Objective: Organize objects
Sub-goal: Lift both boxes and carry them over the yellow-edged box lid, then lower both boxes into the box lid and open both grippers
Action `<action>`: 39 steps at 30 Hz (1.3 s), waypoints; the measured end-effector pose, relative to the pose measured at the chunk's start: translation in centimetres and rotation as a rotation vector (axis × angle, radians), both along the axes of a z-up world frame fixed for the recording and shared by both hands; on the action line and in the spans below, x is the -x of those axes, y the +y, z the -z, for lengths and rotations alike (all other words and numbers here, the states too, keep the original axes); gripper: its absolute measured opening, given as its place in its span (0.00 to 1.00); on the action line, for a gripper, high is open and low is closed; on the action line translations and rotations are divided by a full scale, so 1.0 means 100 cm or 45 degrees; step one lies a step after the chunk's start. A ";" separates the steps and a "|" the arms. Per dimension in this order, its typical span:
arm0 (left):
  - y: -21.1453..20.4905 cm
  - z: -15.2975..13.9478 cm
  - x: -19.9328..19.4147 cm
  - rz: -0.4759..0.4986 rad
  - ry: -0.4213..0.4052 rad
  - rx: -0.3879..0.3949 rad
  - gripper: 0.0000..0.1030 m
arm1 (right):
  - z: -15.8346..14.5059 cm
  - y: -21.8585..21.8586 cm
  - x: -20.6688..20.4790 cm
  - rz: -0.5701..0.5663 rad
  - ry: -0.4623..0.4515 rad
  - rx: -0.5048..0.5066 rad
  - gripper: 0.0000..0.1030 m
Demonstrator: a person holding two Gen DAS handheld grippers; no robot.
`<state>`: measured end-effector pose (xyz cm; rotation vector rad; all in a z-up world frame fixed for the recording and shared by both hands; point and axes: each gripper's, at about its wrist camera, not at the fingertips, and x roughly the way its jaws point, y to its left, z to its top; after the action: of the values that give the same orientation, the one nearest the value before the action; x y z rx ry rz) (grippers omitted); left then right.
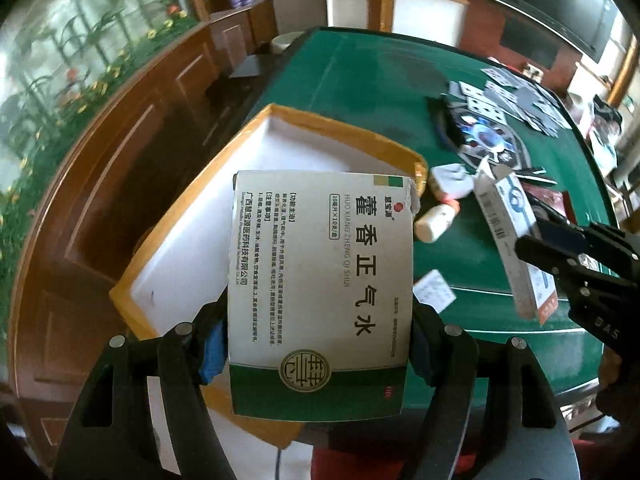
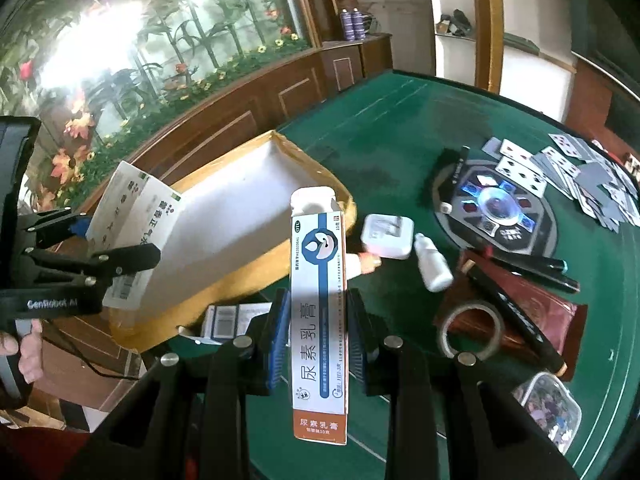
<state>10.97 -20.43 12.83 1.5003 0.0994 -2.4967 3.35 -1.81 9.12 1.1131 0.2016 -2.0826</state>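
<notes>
My left gripper (image 1: 316, 350) is shut on a large white and green medicine box (image 1: 320, 272), its blue pads pressing both long sides. The box hangs over an open carton (image 1: 344, 124) with a yellow taped rim and a white inside, at the table's left edge. My right gripper (image 2: 320, 336) is shut on a narrow white, blue and orange ointment box (image 2: 318, 280), upright, just right of the carton (image 2: 304, 156). The right wrist view shows the left gripper (image 2: 112, 244) with the medicine box (image 2: 132, 224) at the left. The right gripper (image 1: 536, 244) with the ointment box (image 1: 508, 232) appears in the left wrist view.
On the green felt table (image 2: 400, 120) lie a white bottle (image 2: 434, 264), a white square case (image 2: 386, 236), a tape roll (image 2: 472, 330), pens (image 2: 532, 268) on a dark red pouch (image 2: 532, 308), playing cards (image 2: 560, 172) and a clear tub (image 2: 548, 408). A small barcoded box (image 2: 232, 320) lies by the carton.
</notes>
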 end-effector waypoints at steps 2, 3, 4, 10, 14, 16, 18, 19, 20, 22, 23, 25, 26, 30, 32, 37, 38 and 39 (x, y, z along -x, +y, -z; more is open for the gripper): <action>-0.008 0.002 0.000 -0.023 -0.002 -0.010 0.70 | 0.001 -0.006 0.000 -0.014 -0.003 0.001 0.26; -0.012 0.003 0.000 -0.031 -0.001 -0.017 0.70 | 0.001 -0.010 0.000 -0.021 -0.007 -0.002 0.26; -0.015 0.004 0.000 -0.039 -0.001 -0.025 0.70 | 0.003 -0.014 0.001 -0.030 -0.018 -0.008 0.26; -0.034 0.016 0.010 -0.075 -0.047 -0.093 0.70 | -0.002 -0.036 0.005 -0.064 -0.010 0.004 0.26; -0.046 0.020 0.015 -0.090 -0.045 -0.143 0.70 | -0.003 -0.049 0.009 -0.077 0.003 -0.030 0.26; -0.050 0.023 0.019 -0.089 -0.054 -0.159 0.70 | -0.004 -0.057 0.013 -0.077 0.004 -0.037 0.26; -0.055 0.027 0.022 -0.091 -0.056 -0.170 0.70 | -0.005 -0.063 0.016 -0.078 0.008 -0.043 0.26; -0.056 0.029 0.025 -0.092 -0.058 -0.174 0.70 | -0.006 -0.066 0.017 -0.081 0.013 -0.048 0.26; -0.058 0.032 0.027 -0.094 -0.059 -0.181 0.70 | -0.006 -0.069 0.019 -0.086 0.015 -0.051 0.26; -0.063 0.037 0.033 -0.097 -0.068 -0.195 0.70 | -0.006 -0.076 0.023 -0.096 0.028 -0.071 0.26; -0.064 0.039 0.036 -0.098 -0.069 -0.199 0.70 | -0.006 -0.079 0.026 -0.100 0.033 -0.081 0.26; -0.066 0.044 0.039 -0.096 -0.074 -0.209 0.70 | -0.006 -0.087 0.031 -0.106 0.040 -0.102 0.26; -0.066 0.046 0.041 -0.092 -0.077 -0.216 0.70 | -0.005 -0.088 0.032 -0.107 0.043 -0.108 0.26; -0.065 0.054 0.047 -0.074 -0.095 -0.221 0.70 | -0.003 -0.103 0.036 -0.121 0.066 -0.147 0.26; -0.066 0.058 0.050 -0.071 -0.107 -0.224 0.70 | -0.001 -0.109 0.039 -0.124 0.067 -0.154 0.26; -0.071 0.066 0.057 -0.069 -0.133 -0.236 0.70 | 0.006 -0.121 0.045 -0.131 0.050 -0.151 0.26; -0.072 0.069 0.059 -0.068 -0.139 -0.241 0.70 | 0.007 -0.123 0.046 -0.133 0.048 -0.151 0.26; -0.072 0.070 0.061 -0.068 -0.143 -0.244 0.70 | 0.009 -0.126 0.047 -0.137 0.047 -0.153 0.26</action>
<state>4.84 -27.62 5.86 1.6841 0.3634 -2.4131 -1.35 -14.39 8.23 1.1105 0.4005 -2.0181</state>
